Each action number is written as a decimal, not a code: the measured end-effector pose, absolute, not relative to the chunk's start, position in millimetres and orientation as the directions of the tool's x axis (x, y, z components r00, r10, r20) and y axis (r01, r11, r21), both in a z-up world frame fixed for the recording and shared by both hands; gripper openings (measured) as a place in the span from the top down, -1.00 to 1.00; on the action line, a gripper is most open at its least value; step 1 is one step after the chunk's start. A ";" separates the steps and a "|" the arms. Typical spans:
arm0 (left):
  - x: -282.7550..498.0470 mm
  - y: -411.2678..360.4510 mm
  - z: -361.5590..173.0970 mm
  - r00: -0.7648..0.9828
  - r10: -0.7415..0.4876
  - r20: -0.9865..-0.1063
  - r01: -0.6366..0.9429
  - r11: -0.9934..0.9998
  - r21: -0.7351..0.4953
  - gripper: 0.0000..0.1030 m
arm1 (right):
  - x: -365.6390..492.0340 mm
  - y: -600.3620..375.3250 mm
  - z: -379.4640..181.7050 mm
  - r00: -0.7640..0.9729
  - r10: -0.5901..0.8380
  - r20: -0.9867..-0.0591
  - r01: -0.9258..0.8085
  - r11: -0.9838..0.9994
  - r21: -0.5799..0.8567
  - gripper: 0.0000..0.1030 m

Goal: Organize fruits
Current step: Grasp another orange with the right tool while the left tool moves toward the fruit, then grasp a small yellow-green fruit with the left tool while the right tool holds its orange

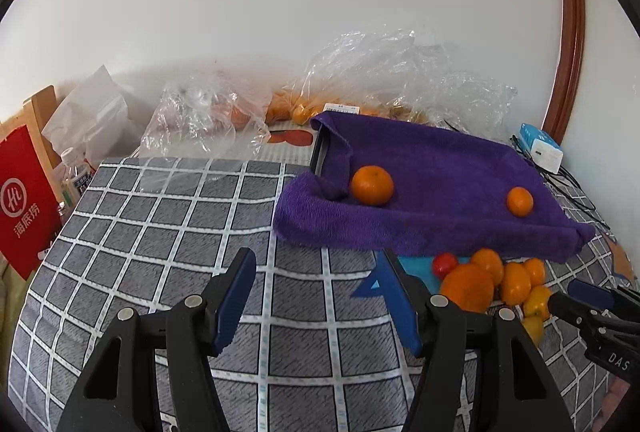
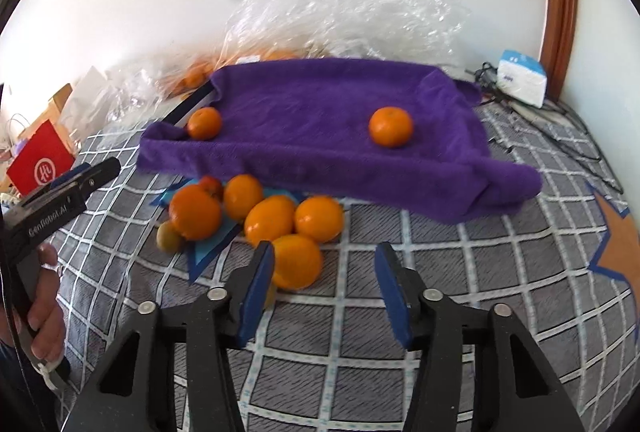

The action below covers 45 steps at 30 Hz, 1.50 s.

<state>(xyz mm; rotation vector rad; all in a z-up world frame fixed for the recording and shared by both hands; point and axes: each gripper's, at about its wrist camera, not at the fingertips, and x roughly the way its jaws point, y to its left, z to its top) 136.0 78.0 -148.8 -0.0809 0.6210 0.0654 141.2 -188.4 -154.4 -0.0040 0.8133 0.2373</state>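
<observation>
A purple towel (image 1: 440, 160) (image 2: 320, 100) is draped over a tray and carries two mandarins (image 1: 372, 185) (image 1: 520, 201) (image 2: 204, 123) (image 2: 390, 126). In front of it, several oranges and yellow fruits are piled (image 1: 468, 288) (image 2: 268, 220) with a small red tomato (image 1: 445, 264) on blue paper. My left gripper (image 1: 316, 254) is open over the checked cloth, left of the pile, with nothing between its fingers. My right gripper (image 2: 324, 248) is open just before the pile. The nearest orange (image 2: 298, 262) lies against its left finger, and the right pad is clear of it.
Clear plastic bags (image 1: 208, 112) (image 2: 340, 4) holding more fruit lie along the wall. A red paper bag (image 1: 24, 200) and a bottle (image 1: 74, 172) stand at the left edge. A white box (image 1: 542, 148) and cables are at the right. A hand (image 2: 44, 312) holds the left gripper.
</observation>
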 end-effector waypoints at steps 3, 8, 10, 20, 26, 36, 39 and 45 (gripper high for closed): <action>130.2 82.1 -151.5 0.813 0.016 -0.582 -0.086 0.992 -0.091 -0.17 | 145.6 -184.3 -159.7 0.640 0.260 -0.723 -0.231 0.963 0.142 0.10; 122.0 82.4 -146.5 0.845 -0.019 -0.535 -0.066 0.988 -0.140 -0.17 | 158.6 -184.5 -168.0 0.591 0.304 -0.747 -0.214 0.952 0.218 0.27; 125.0 82.6 -149.7 0.830 -0.026 -0.558 -0.068 0.987 -0.149 -0.17 | 162.6 -186.0 -169.2 0.577 0.322 -0.750 -0.208 0.946 0.246 0.32; 135.5 84.5 -162.8 0.779 -0.092 -0.620 -0.051 0.977 -0.209 -0.17 | 150.5 -217.1 -165.2 0.654 0.134 -0.745 -0.139 0.989 0.056 0.32; 136.3 77.4 -166.7 0.758 -0.115 -0.642 -0.019 0.980 -0.198 -0.17 | 150.5 -220.2 -169.7 0.677 0.124 -0.725 -0.140 0.989 0.039 0.32; 131.9 67.5 -164.4 0.755 -0.130 -0.643 0.027 0.986 -0.167 -0.04 | 153.1 -215.1 -177.5 0.660 0.088 -0.746 -0.149 0.989 -0.015 0.32; 136.0 62.2 -165.9 0.734 -0.149 -0.663 0.052 0.985 -0.164 0.12 | 151.5 -213.9 -176.7 0.663 0.101 -0.742 -0.166 0.986 -0.014 0.32; 132.4 43.8 -169.4 0.704 -0.129 -0.699 0.068 0.991 -0.114 0.12 | 148.9 -215.5 -175.4 0.675 0.092 -0.732 -0.150 0.989 -0.014 0.33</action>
